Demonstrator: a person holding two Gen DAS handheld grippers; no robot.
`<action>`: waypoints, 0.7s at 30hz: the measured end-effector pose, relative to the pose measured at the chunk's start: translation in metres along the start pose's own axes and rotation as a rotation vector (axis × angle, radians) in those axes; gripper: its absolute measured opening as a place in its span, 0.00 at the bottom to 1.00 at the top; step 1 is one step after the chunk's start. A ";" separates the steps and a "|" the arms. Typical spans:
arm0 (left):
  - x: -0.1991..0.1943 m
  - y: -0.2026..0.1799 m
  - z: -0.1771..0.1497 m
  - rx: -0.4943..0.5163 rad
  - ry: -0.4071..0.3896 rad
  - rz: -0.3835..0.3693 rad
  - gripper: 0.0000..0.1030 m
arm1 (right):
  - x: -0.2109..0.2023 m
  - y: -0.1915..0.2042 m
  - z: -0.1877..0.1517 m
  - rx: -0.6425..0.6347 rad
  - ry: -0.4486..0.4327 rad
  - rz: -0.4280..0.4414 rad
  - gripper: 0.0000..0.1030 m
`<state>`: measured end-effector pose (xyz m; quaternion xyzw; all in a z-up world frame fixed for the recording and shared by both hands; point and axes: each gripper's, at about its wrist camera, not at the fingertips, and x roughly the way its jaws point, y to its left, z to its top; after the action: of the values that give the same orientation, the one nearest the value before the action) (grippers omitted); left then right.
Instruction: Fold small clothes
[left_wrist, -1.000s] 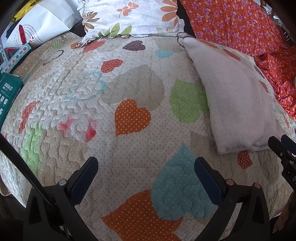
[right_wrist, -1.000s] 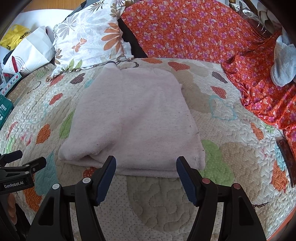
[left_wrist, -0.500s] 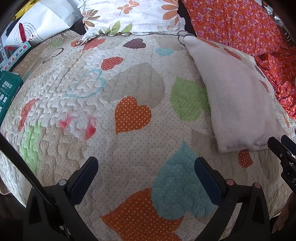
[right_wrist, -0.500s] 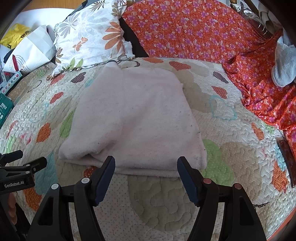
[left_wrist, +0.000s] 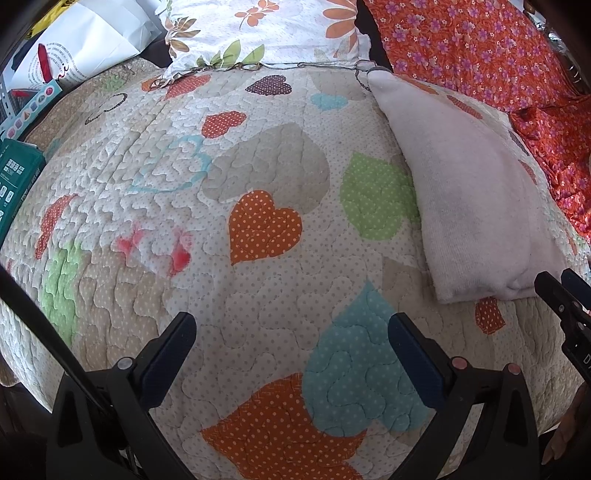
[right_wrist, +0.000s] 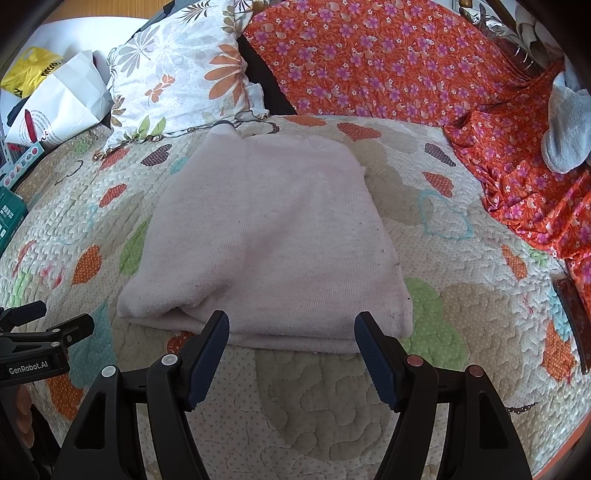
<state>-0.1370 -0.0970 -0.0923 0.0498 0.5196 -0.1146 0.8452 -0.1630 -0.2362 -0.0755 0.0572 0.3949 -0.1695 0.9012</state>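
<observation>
A pale pink folded garment (right_wrist: 266, 243) lies flat on the heart-patterned quilt (right_wrist: 461, 314), its near edge just beyond my right gripper (right_wrist: 291, 328). That gripper hovers open, nothing between its fingers. In the left wrist view the same garment (left_wrist: 472, 192) lies at the right. My left gripper (left_wrist: 291, 332) stands open over bare quilt (left_wrist: 258, 295), to the left of the garment. The left gripper (right_wrist: 55, 325) also shows at the left edge of the right wrist view, and the right gripper's fingers (left_wrist: 554, 291) show at the right edge of the left wrist view.
A floral pillow (right_wrist: 177, 77) and an orange flowered sheet (right_wrist: 388, 62) lie at the back. A grey cloth (right_wrist: 565, 133) rests on the sheet at right. White bags (right_wrist: 59, 99) and a green box (left_wrist: 14, 184) sit at left. A dark flat object (right_wrist: 572, 314) lies near the quilt's right edge.
</observation>
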 end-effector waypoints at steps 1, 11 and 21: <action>0.000 0.000 0.000 0.000 0.001 -0.001 1.00 | 0.000 0.000 0.000 0.001 0.000 0.000 0.73; 0.002 0.000 -0.001 -0.002 0.010 -0.005 1.00 | 0.000 0.000 0.000 0.000 0.000 0.000 0.73; 0.003 0.001 -0.001 -0.003 0.018 -0.008 1.00 | -0.001 -0.002 0.003 0.006 -0.005 0.002 0.73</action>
<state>-0.1367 -0.0964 -0.0958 0.0473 0.5276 -0.1167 0.8401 -0.1627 -0.2381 -0.0728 0.0600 0.3922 -0.1701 0.9020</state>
